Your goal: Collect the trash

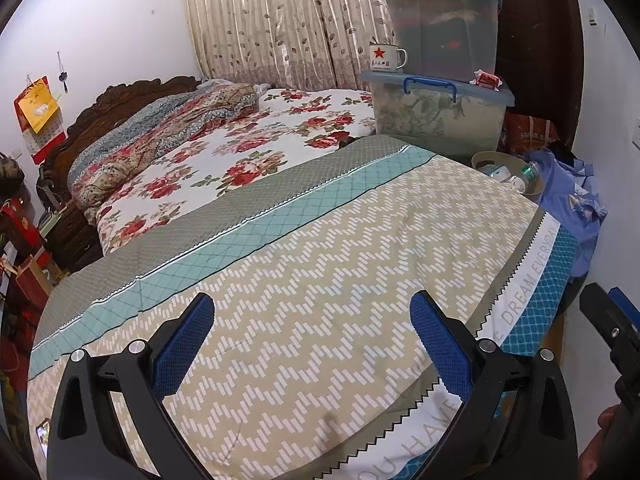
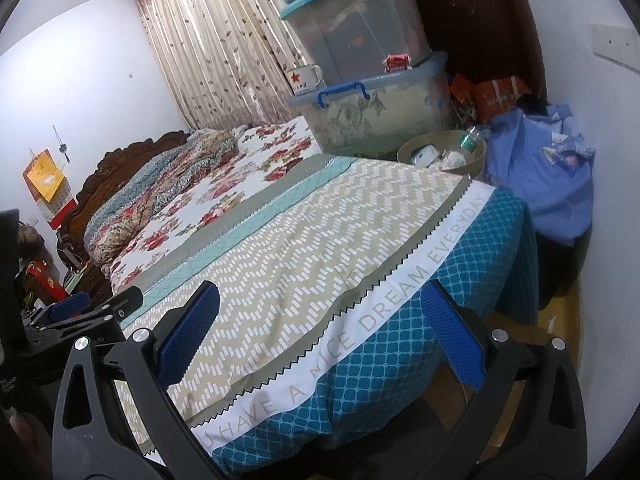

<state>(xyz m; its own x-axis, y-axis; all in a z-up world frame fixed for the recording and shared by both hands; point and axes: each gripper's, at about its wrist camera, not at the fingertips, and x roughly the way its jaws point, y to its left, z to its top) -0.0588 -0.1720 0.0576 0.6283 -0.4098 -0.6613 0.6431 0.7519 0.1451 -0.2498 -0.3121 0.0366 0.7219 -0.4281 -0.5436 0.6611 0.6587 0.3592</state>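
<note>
Your left gripper [image 1: 312,344] and right gripper [image 2: 320,332] hang spread and empty above the quilt [image 1: 320,264]. The basket [image 2: 476,160] beyond holds a bottle [image 2: 470,140].

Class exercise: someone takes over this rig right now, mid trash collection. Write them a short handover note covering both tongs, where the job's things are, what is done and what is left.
Left tongs: open, empty, above the quilt.
Right tongs: open, empty, over the quilt's near edge.
Trash: a round bin sits beyond the bed's far corner, below the stacked storage boxes. It holds a plastic bottle and white crumpled items.
A small red packet lies on the lower box lid, near an enamel mug; possibly trash.
Done: nothing in hand.
Left: check the red packet, bin it if trash.
</note>
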